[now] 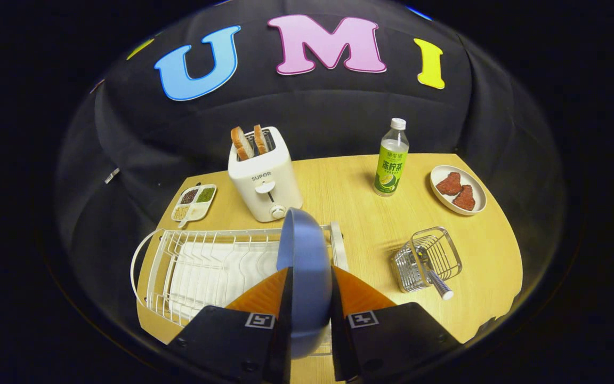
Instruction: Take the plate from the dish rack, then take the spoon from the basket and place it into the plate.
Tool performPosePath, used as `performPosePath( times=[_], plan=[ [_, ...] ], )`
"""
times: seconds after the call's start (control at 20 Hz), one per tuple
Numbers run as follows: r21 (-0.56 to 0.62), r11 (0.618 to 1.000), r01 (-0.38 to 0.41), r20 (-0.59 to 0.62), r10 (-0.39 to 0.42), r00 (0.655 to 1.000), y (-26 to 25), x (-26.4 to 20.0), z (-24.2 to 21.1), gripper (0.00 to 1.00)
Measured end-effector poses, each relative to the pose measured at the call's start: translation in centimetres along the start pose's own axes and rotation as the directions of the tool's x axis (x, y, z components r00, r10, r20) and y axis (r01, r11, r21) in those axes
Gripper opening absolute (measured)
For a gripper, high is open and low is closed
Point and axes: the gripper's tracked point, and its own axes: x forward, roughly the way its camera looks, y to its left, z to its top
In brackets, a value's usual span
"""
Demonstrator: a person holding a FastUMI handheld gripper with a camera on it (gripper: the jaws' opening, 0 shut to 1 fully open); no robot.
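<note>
A blue plate (307, 266) stands on edge between my two fingers, and my gripper (309, 290) is shut on it. The plate sits at the right end of the white wire dish rack (200, 266), over its tray. To the right of the fingers, a small wire basket (428, 258) rests on the wooden table (349, 192). A spoon's metal handle (439, 284) pokes out of the basket toward me; its bowl end is hidden inside the wires.
Beyond the rack stands a white toaster (264, 178) with two bread slices. A small divided dish (194, 202) lies to its left. A green-labelled bottle (391, 160) and a white plate with meat pieces (457, 189) sit farther right.
</note>
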Motion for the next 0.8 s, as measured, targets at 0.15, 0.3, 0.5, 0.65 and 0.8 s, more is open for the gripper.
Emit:
performPosePath(
  times=[0.15, 0.3, 0.5, 0.65, 0.8],
  plan=[
    [-0.024, 0.999, 0.04, 0.038, -0.039, 0.998, 0.0, -0.6, 1.0, 0.32],
    [-0.07, 0.993, 0.095, 0.094, -0.088, 0.992, -0.4, -1.1, 2.7, 0.32],
    [-0.124, 0.985, 0.123, 0.145, -0.105, 0.984, -1.2, -0.9, 4.4, 0.23],
    [-0.066, 0.995, 0.081, 0.123, -0.072, 0.99, -1.7, -0.9, 4.0, 0.22],
    [-0.066, 0.996, 0.053, 0.147, -0.042, 0.988, -2.7, -2.4, 4.8, 0.22]
  ],
)
